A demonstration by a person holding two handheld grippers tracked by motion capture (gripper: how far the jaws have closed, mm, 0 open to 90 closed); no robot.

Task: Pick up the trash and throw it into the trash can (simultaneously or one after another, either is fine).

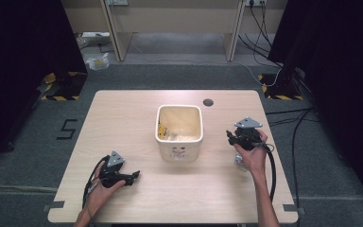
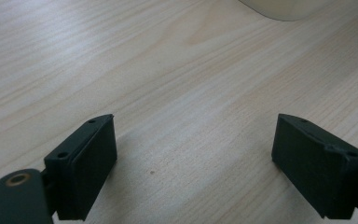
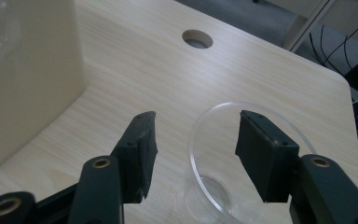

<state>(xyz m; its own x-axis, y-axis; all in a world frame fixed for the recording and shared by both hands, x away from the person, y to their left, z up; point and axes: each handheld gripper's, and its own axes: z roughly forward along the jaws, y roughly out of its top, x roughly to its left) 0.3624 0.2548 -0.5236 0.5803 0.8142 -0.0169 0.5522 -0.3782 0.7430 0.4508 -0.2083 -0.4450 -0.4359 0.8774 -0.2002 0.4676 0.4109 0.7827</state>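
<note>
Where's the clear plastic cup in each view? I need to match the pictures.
High view: clear plastic cup at the table's right side, just under the right gripper, faint.
Left gripper view: not in it.
Right gripper view: bottom centre, one jaw inside its rim, one outside.
Shared landmark: the cream square bin.

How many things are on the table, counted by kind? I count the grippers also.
Grippers: 2, left gripper and right gripper
Cream bins: 1, bin in the middle, with some scraps inside
Clear cups: 1, cup upright by the right gripper
Total: 4
</note>
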